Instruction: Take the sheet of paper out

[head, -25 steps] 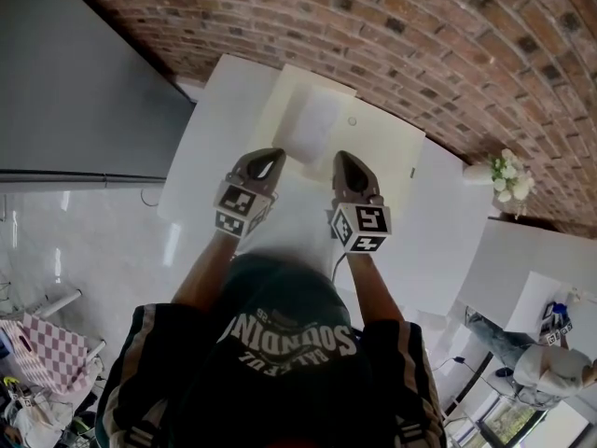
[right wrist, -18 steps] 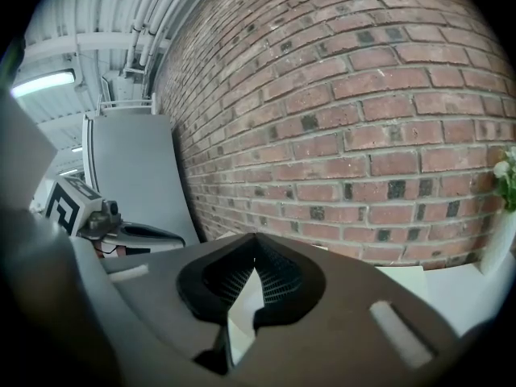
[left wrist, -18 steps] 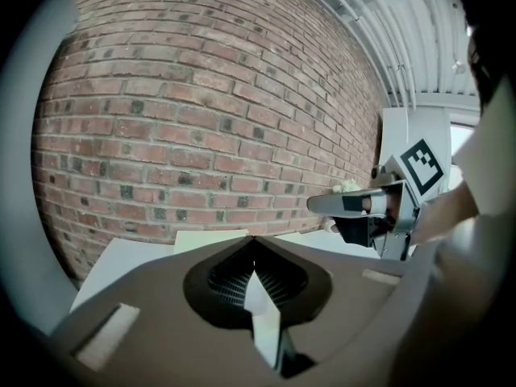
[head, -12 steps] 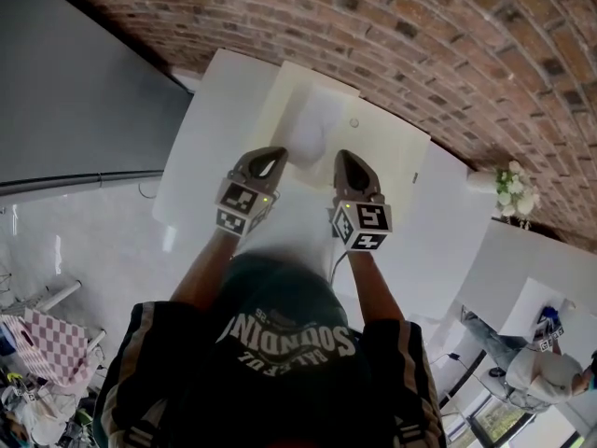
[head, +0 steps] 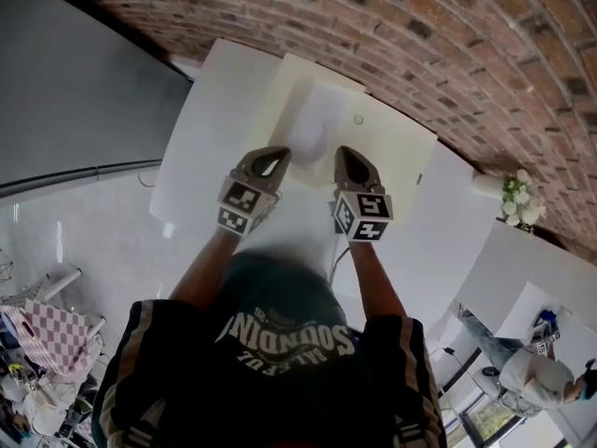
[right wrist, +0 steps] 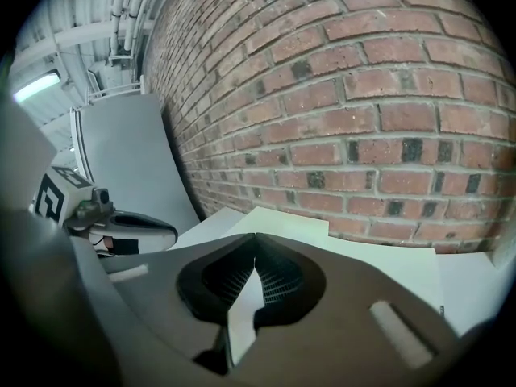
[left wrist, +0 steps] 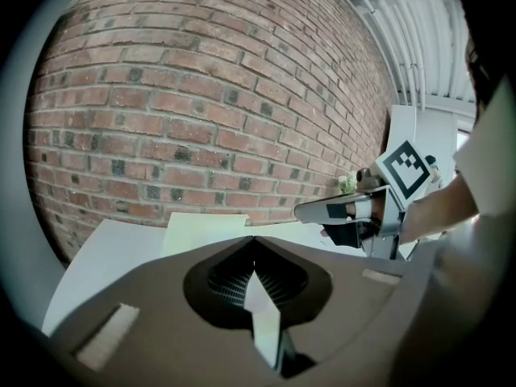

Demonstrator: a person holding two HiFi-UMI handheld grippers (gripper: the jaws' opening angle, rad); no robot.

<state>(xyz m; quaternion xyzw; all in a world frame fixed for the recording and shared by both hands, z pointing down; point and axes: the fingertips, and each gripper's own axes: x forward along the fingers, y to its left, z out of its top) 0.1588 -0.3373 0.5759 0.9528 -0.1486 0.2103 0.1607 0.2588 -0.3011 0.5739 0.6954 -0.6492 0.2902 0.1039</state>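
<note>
Two claws, both pressed together and pinching nothing: I'm holding the left claw (head: 282, 153) at eleven o'clock and the right claw (head: 341, 152) at one o'clock, side by side and apart. Straight out at twelve o'clock a cream folder (head: 392, 147) is lying flat on the white table (head: 210, 119), up against the brick wall (head: 420, 26). The sheet of paper (head: 312, 124) is showing as a whiter patch on that folder, just beyond my tips. It's blurring out, so I can't tell whether it's sitting inside the folder or on top. A small round dot (head: 358, 119) is sitting at the sheet's two o'clock, too small to name. My cap (head: 280, 325) is blocking the table's near edge.
</note>
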